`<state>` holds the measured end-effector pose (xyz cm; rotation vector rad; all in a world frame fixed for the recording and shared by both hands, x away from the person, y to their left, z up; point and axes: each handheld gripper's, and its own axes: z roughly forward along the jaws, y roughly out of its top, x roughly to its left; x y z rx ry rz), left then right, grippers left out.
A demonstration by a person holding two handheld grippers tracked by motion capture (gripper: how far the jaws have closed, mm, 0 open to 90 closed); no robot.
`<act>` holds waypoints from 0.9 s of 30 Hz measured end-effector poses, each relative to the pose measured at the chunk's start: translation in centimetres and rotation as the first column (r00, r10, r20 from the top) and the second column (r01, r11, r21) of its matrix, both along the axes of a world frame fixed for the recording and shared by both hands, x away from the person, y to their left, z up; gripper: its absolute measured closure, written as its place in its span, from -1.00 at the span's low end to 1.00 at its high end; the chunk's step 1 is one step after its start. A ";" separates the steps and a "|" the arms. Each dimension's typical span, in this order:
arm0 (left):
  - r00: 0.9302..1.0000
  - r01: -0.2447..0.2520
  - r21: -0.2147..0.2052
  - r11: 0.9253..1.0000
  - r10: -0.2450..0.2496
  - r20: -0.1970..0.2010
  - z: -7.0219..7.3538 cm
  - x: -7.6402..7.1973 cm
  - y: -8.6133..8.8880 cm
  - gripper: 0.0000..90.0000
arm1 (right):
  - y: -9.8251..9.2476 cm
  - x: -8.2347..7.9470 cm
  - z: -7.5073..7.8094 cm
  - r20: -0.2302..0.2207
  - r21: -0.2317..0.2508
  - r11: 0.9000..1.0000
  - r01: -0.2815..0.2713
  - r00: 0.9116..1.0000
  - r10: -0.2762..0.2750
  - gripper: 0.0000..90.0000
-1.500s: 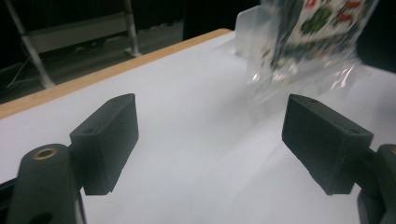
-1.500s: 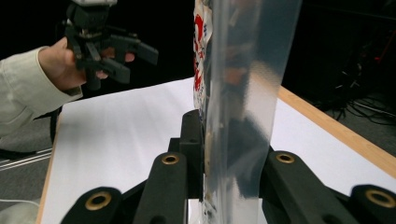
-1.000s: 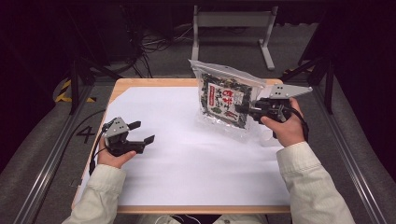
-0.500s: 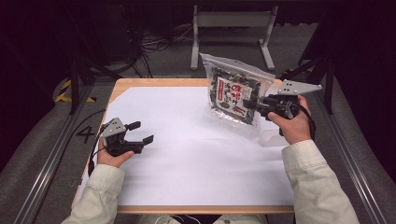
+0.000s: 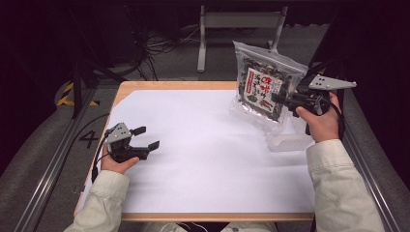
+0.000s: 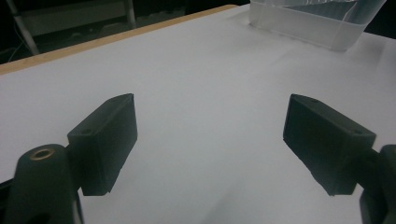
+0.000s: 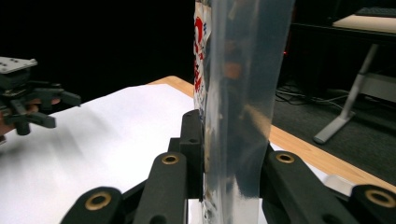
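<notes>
A clear plastic snack bag [image 5: 263,87] with a red, white and black label hangs upright in the air above the table's far right. My right gripper [image 5: 280,99] is shut on its right edge; in the right gripper view the bag [image 7: 238,93] stands edge-on between the two black jaws, which press on it from both sides. My left gripper [image 5: 146,137] rests low over the white sheet [image 5: 208,154] at the near left, open, nothing between its fingers [image 6: 105,140].
A clear plastic tray [image 5: 289,141] lies on the sheet under the right hand, also seen as a tray [image 6: 322,23] far off in the left gripper view. Wooden table edge [image 5: 169,85] borders the sheet. Cables and a stand leg [image 5: 200,48] lie beyond.
The right gripper has carried the bag to the right and slightly up, away from the table's middle. The left gripper has kept still.
</notes>
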<state>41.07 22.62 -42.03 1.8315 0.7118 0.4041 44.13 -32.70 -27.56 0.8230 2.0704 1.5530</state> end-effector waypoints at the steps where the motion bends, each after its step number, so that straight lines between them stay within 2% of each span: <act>1: 1.000 0.000 0.001 1.000 0.000 0.000 0.0 0.0 0.0 -0.58 | -0.2 0.1 0.0 0.000 0.004 1.000 0.006 1.000 -0.006 0.68; 6: 1.000 -0.004 0.002 1.000 0.004 -0.002 0.0 0.0 0.0 -0.58 | -1.5 0.6 0.0 -0.031 0.045 0.997 0.063 0.998 -0.061 0.68; 9: 1.000 -0.005 0.000 1.000 0.005 -0.006 -0.1 0.0 0.0 -0.58 | -2.0 0.9 -0.1 -0.041 0.031 0.995 0.090 0.995 -0.088 0.68; 15: 1.000 -0.004 0.003 1.000 0.005 -0.011 -0.1 0.0 0.0 -0.58 | -2.9 1.2 -0.2 -0.032 0.020 0.991 0.134 0.991 -0.133 0.68; 19: 1.000 -0.002 0.005 1.000 0.002 -0.009 -0.1 0.0 0.0 -0.58 | -3.5 1.2 -0.3 -0.015 -0.001 0.984 0.179 0.984 -0.179 0.68; 27: 1.000 0.000 0.002 1.000 0.000 -0.012 -0.3 0.3 -0.2 -0.58 | -4.6 1.0 -0.4 -0.007 0.009 0.974 0.227 0.974 -0.227 0.68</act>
